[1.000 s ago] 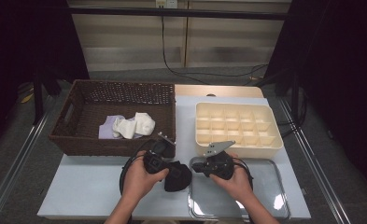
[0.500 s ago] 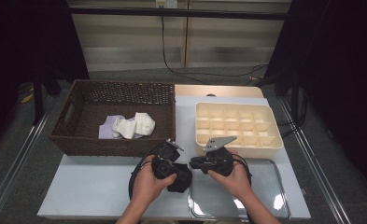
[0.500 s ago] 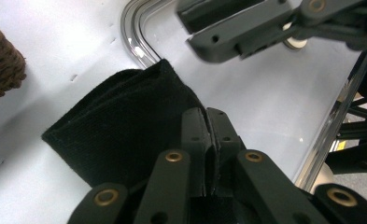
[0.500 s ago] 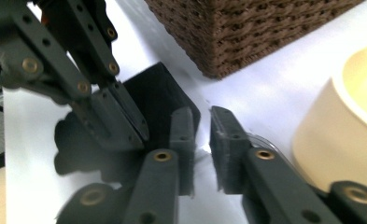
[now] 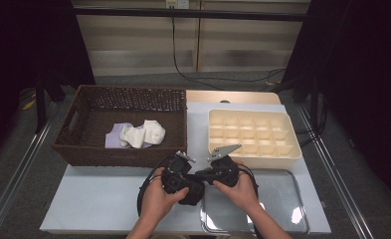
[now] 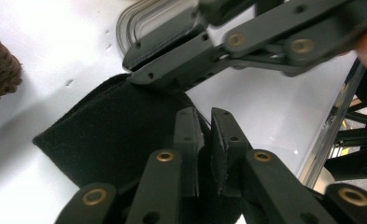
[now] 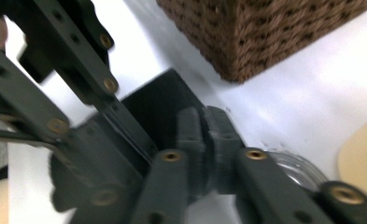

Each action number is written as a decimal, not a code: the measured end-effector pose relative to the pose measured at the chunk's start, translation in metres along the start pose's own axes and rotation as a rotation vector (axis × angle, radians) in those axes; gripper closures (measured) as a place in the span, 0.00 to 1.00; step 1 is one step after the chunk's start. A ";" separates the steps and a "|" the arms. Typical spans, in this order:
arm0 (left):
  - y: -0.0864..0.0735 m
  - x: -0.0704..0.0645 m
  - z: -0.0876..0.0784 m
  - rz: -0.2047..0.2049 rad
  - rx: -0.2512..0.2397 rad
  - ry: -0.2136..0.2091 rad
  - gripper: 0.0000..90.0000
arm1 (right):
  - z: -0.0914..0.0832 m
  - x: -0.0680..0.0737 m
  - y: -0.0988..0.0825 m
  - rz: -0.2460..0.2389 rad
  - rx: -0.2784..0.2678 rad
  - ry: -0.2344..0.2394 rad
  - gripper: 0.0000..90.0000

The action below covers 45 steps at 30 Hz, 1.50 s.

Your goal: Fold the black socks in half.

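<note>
A black cloth [image 5: 193,193] lies on the white table near its front edge, between both hands. My left gripper [image 5: 187,185] reaches over it from the left. Its jaws [image 6: 204,133] have just been opening and stand a narrow slit apart over the cloth [image 6: 102,130]. My right gripper [image 5: 202,177] comes in from the right; its jaws [image 7: 204,126] have just been closing and press together on the cloth's edge [image 7: 160,100]. The right gripper [image 6: 137,70] also shows across the cloth from the left one.
A brown wicker basket [image 5: 83,149] at the back left holds white and lilac cloths [image 5: 143,133]. A cream compartment tray [image 5: 297,149] stands at the back right. A shiny metal tray [image 5: 282,199] lies at the front right, under the right hand. The basket's corner [image 7: 265,37] is close.
The left hand and its gripper have edged a little right and toward the table's front edge, closer to the right gripper. The right hand has stayed put.
</note>
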<state>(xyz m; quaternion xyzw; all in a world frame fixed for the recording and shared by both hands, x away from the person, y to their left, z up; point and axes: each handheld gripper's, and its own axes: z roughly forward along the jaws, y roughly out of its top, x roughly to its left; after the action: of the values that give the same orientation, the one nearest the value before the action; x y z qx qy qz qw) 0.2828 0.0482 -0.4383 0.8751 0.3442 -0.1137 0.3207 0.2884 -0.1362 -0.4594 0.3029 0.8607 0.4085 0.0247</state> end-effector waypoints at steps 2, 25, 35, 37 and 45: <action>0.000 -0.001 -0.005 0.011 -0.008 0.006 0.85 | 0.001 -0.001 -0.001 0.000 -0.001 0.001 0.97; -0.037 0.025 -0.026 -0.040 -0.067 0.101 0.71 | 0.007 -0.003 0.002 -0.035 0.027 -0.039 0.98; -0.034 0.021 -0.020 -0.025 -0.095 0.118 0.64 | 0.005 -0.003 0.001 -0.027 0.016 -0.035 0.97; -0.034 0.021 -0.016 -0.020 -0.089 0.125 0.64 | 0.004 -0.003 0.001 -0.023 0.017 -0.038 0.96; -0.032 0.018 -0.013 -0.016 -0.082 0.154 0.64 | -0.011 0.001 0.004 -0.004 -0.009 -0.057 0.87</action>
<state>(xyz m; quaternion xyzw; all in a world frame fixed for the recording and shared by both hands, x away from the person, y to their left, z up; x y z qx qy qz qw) 0.2737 0.0842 -0.4510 0.8645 0.3794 -0.0345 0.3278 0.2868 -0.1413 -0.4494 0.3127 0.8584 0.4035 0.0510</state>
